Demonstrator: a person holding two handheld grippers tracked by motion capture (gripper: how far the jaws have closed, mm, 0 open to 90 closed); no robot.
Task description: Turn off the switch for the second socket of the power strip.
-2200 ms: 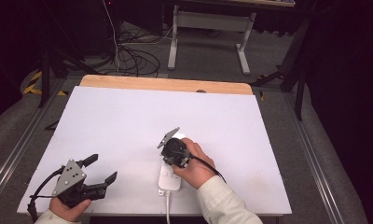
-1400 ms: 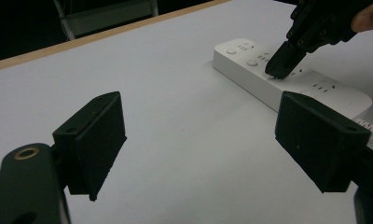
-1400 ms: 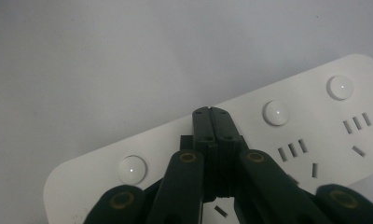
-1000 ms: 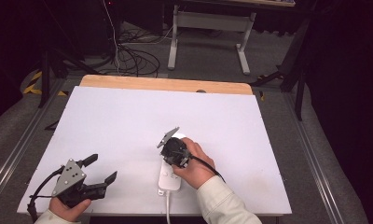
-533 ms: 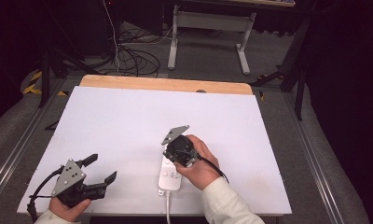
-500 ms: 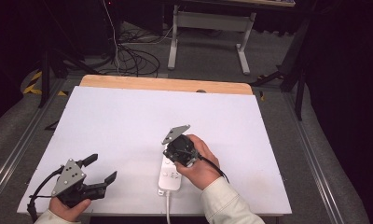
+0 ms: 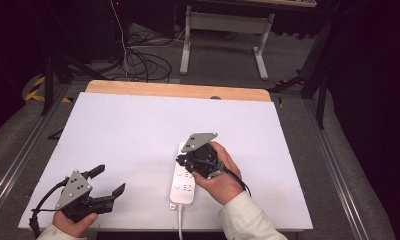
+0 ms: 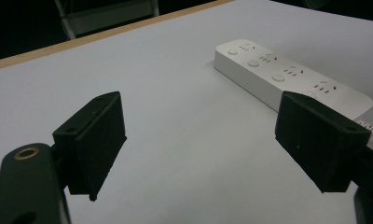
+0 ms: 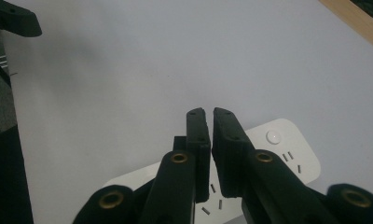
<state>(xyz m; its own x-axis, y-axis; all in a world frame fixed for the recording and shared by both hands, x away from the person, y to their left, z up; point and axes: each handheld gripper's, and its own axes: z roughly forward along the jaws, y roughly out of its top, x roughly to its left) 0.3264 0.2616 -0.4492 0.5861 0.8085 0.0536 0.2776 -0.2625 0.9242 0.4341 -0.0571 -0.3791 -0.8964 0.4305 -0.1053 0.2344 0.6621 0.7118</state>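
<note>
Currently right gripper [image 7: 188,161] jaws nearly closed, nothing visibly held, poised over white power strip [image 7: 184,179] at near table edge [image 7: 138,125]. Left gripper [image 7: 104,184] wide open, empty, well apart. Likely pressing switch; outcome unconfirmed.

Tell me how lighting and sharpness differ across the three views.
High view: table evenly lit, surroundings dark, slightly soft. Left gripper view: dim, bluish; power strip sharp, near left claw jaws slightly blurred. Right gripper view: right claw sharp, a soft shadow darkens the table at upper left.
</note>
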